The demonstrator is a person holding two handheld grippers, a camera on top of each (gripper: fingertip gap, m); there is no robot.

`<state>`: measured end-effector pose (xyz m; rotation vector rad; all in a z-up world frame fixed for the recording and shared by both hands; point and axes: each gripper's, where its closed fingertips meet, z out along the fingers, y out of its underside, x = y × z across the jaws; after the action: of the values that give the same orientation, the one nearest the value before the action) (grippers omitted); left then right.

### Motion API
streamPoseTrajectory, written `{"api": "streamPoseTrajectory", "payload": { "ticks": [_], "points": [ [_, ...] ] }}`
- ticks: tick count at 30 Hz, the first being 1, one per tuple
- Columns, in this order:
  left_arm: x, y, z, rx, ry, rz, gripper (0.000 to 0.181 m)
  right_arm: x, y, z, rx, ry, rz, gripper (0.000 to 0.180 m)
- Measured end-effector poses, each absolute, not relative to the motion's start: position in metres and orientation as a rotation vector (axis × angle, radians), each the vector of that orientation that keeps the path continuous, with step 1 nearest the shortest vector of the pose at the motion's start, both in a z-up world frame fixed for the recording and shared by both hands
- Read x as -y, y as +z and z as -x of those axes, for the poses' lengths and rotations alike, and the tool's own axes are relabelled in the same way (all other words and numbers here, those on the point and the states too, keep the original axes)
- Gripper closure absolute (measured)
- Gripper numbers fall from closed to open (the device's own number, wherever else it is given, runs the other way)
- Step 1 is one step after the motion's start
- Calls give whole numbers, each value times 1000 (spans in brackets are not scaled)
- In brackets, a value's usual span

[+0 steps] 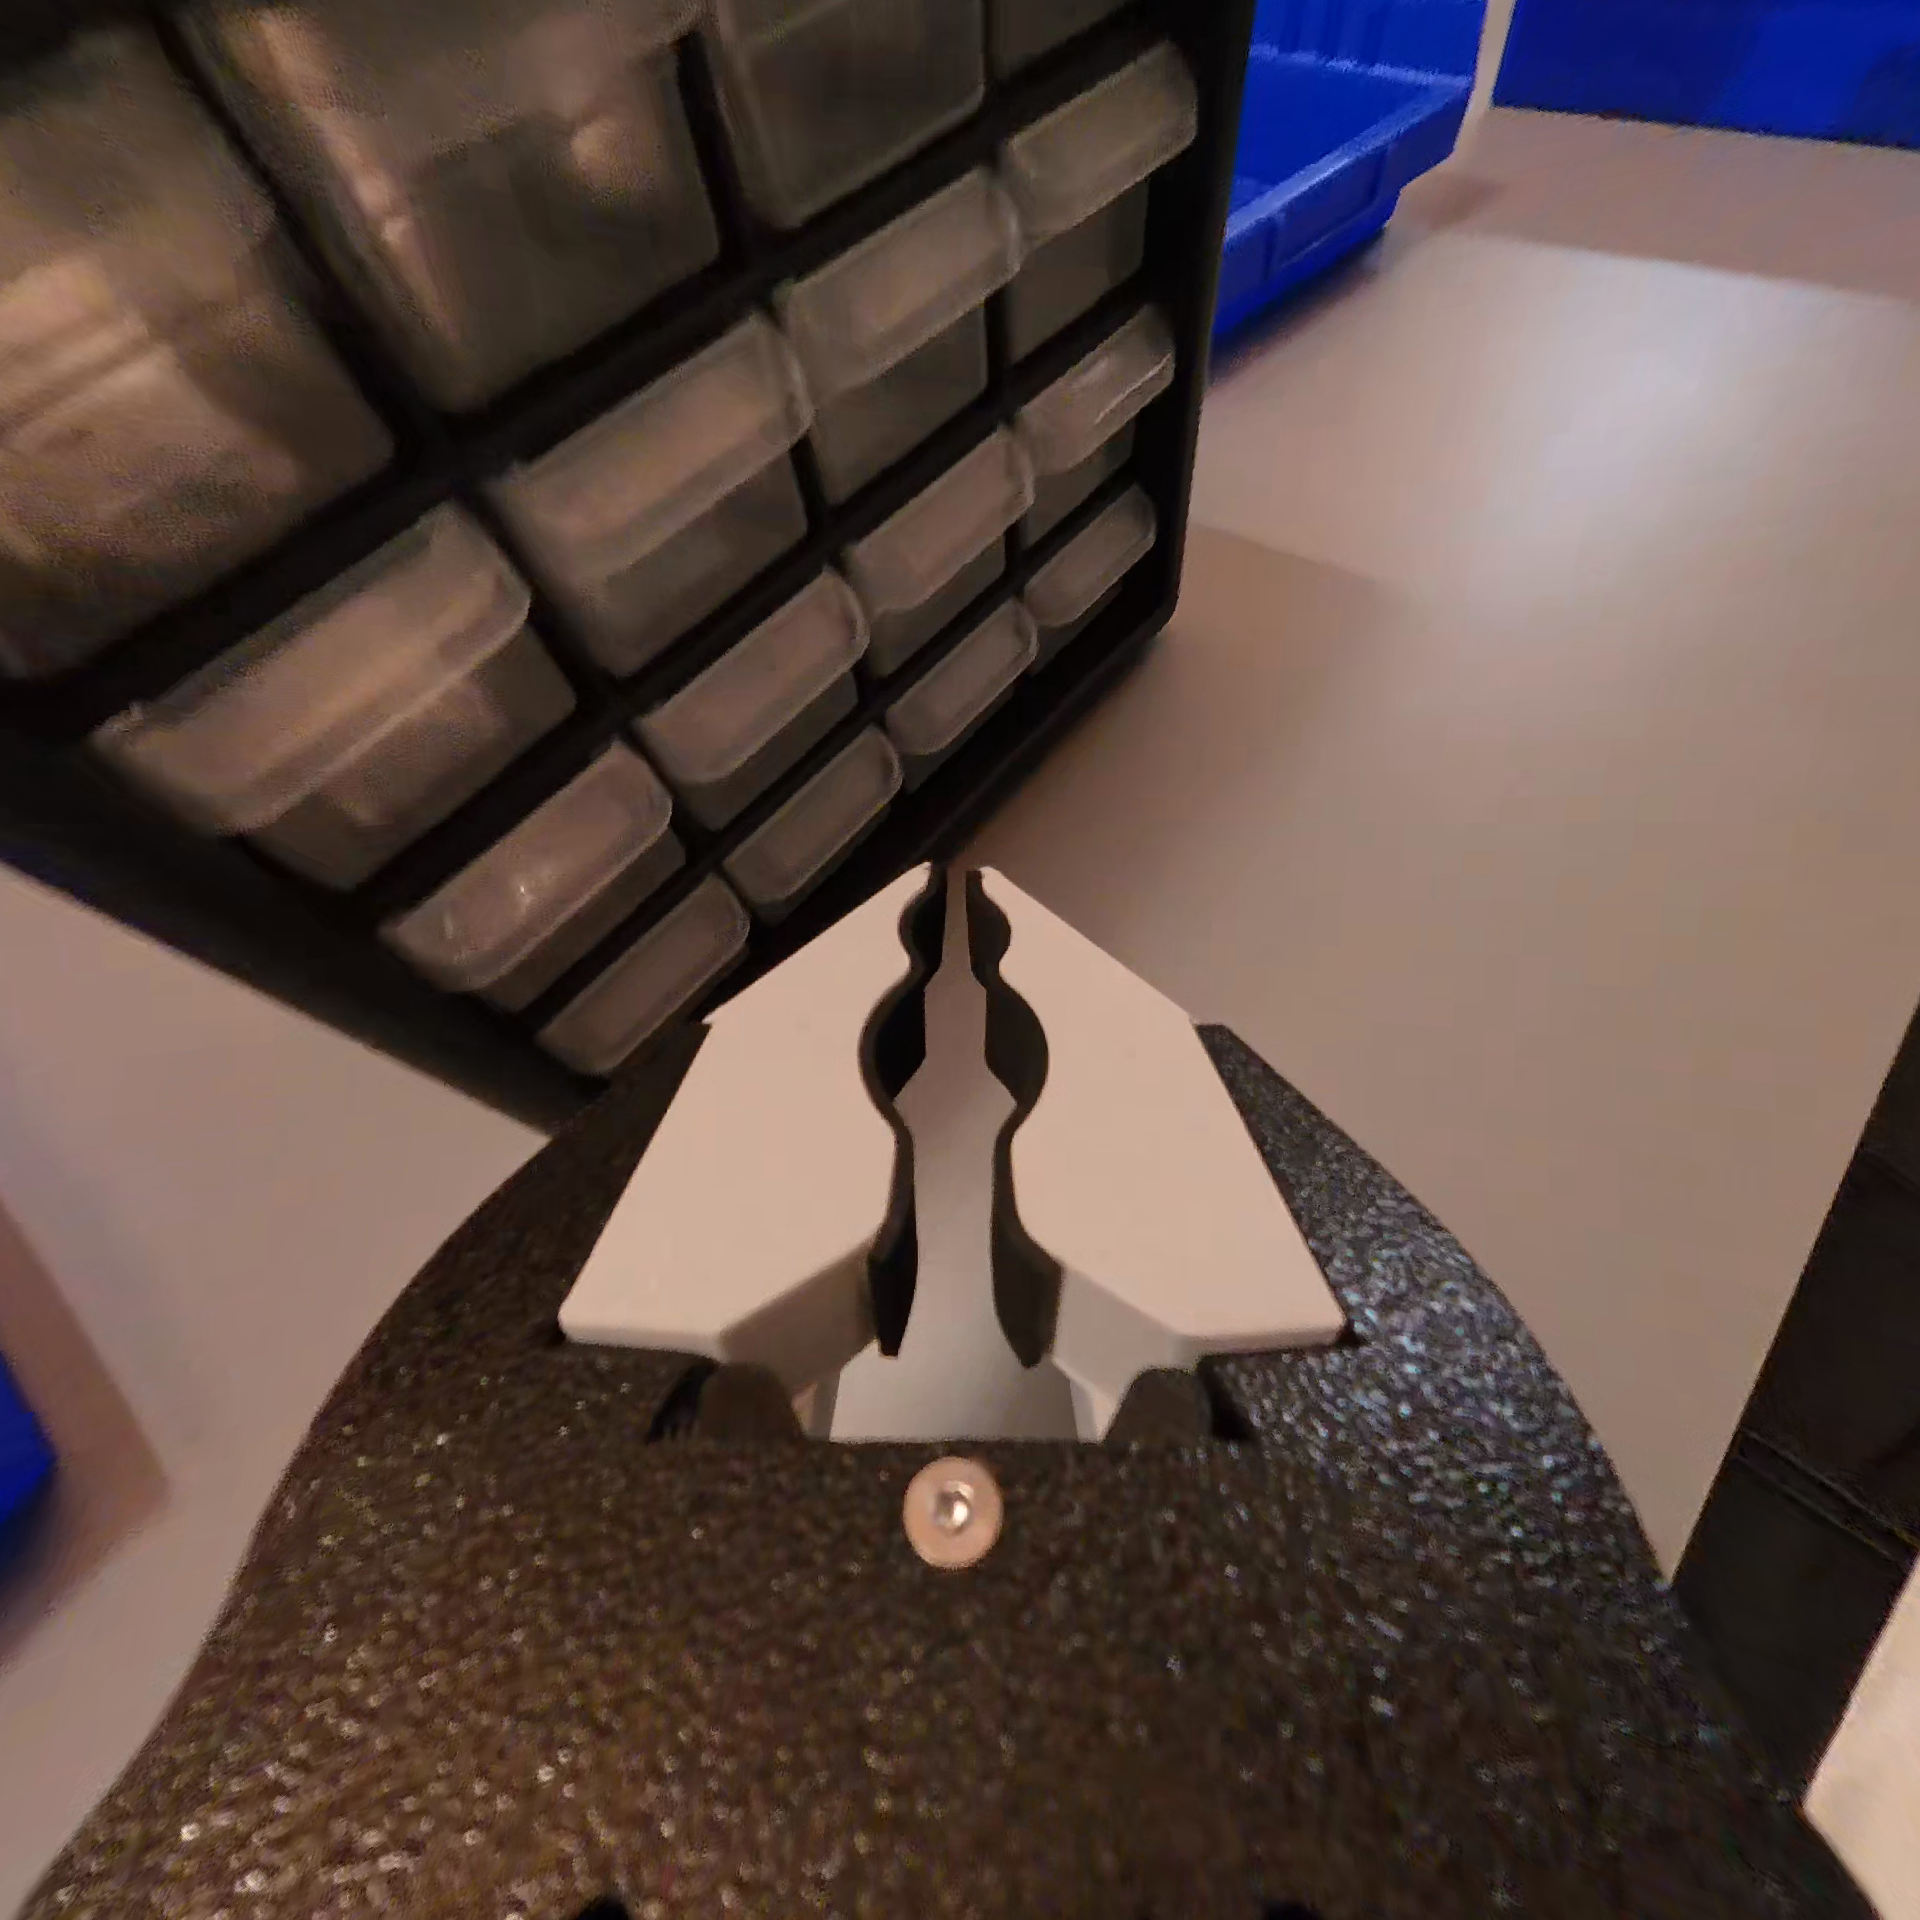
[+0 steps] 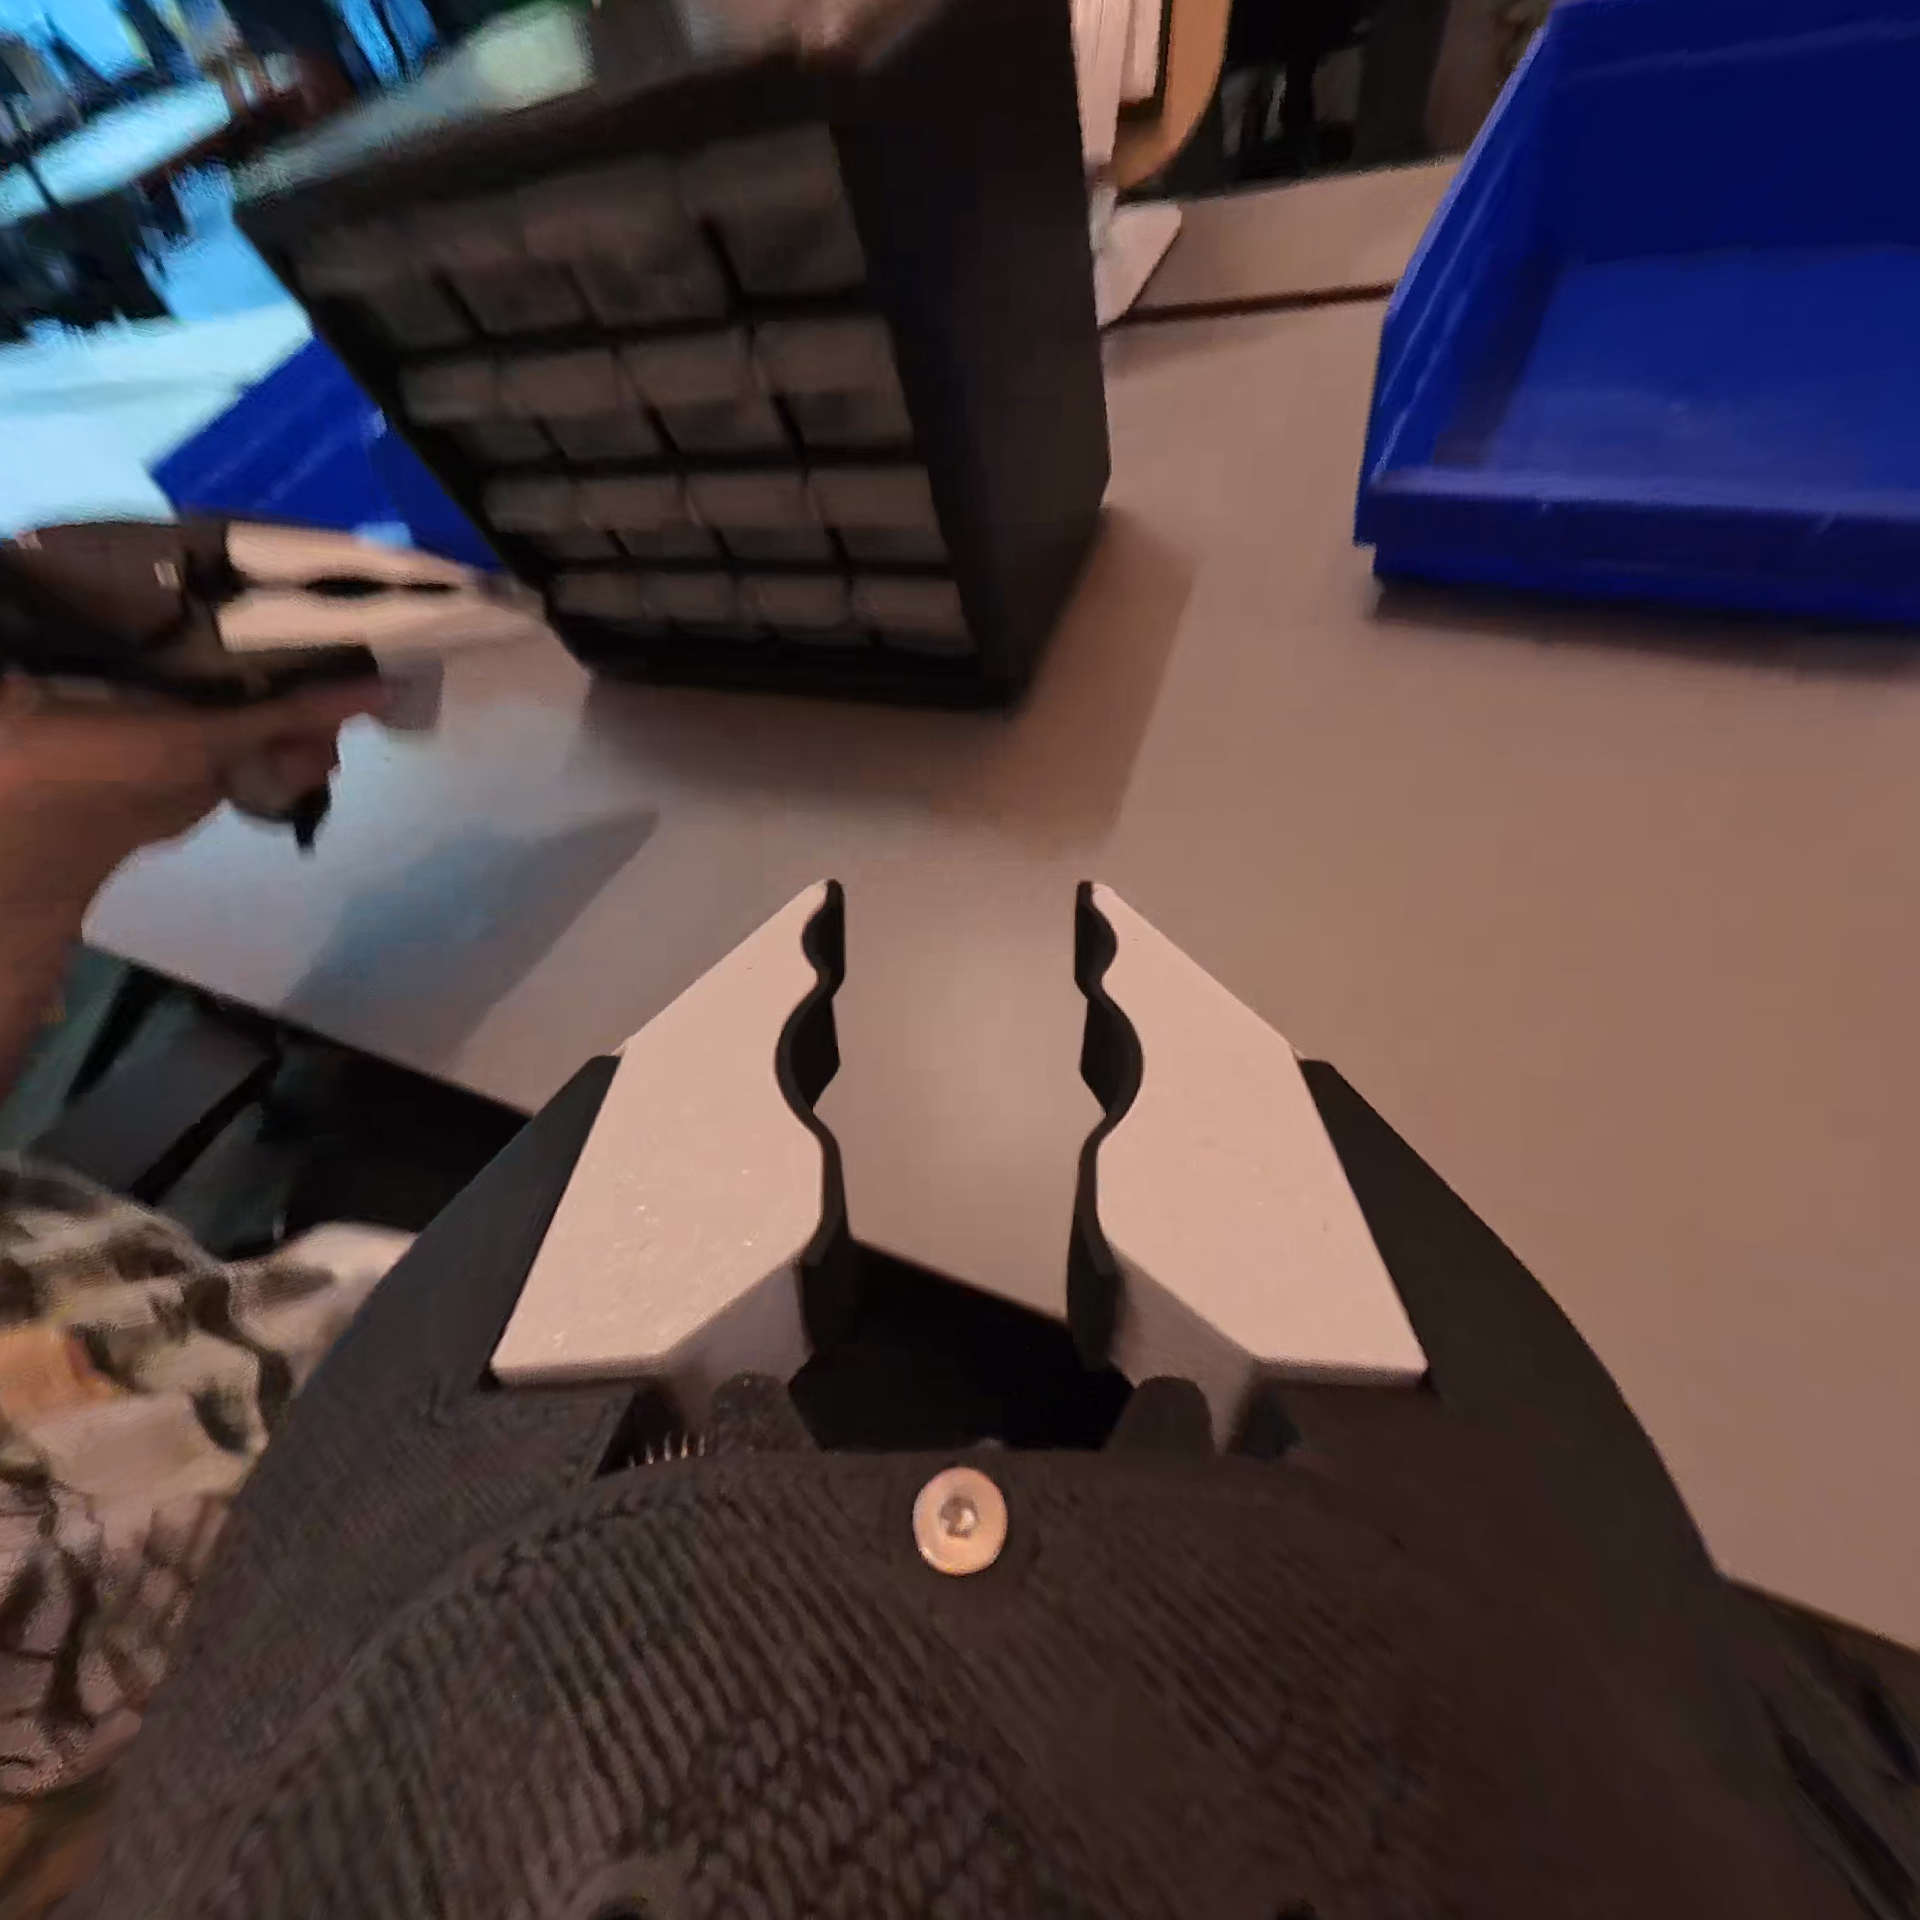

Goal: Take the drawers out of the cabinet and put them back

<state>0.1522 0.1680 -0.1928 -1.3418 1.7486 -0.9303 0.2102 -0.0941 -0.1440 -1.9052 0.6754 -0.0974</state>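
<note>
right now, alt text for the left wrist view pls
The left gripper, fingers nearly shut on nothing, points at the lower right corner of a black cabinet full of clear drawers, all pushed in. It stands on a grey table; a blue bin sits behind.

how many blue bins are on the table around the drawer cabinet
2 show in the right wrist view: one blue bin to the right of the drawer cabinet, open side up, and a second blue bin partly hidden behind the cabinet's left side. More may lie out of view.
</note>
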Motion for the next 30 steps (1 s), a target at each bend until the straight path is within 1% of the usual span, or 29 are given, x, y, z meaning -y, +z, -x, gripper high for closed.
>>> {"api": "streamPoseTrajectory", "payload": {
  "ticks": [4, 8, 11, 13, 14, 16, 18, 23, 27, 30],
  "points": [
    [-156, -174, -163, -1796, -959, 1279, 179, 102, -159, -196, -648, -112, 2083, 111],
    [-147, -150, -166, -1818, -1026, 1199, 179, 67, -131, -209, -581, -143, 1833, 115],
    [-145, -128, -166, -1828, -1084, 1151, 179, 35, -117, -221, -493, -194, 1718, 110],
    [-149, -113, -168, -1818, -1083, 1117, 179, 16, -113, -225, -430, -216, 1682, 103],
    [-150, -108, -169, -1827, -1075, 1102, 179, 7, -112, -229, -407, -248, 1647, 105],
    [-155, -102, -170, -1851, -1033, 1106, 179, -8, -114, -231, -378, -267, 1633, 101],
    [-156, -96, -169, -1870, -1005, 1104, 179, -21, -112, -225, -297, -275, 1634, 101],
    [-152, -85, -163, -1864, -1027, 1105, 179, -21, -115, -209, -242, -338, 1715, 91],
    [-152, -84, -160, -1828, -1060, 1177, 179, -12, -110, -193, -235, -389, 1667, 93],
    [-151, -74, -156, -1806, -1078, 1209, 179, -8, -118, -187, -262, -417, 1743, 87]
  ]
}}
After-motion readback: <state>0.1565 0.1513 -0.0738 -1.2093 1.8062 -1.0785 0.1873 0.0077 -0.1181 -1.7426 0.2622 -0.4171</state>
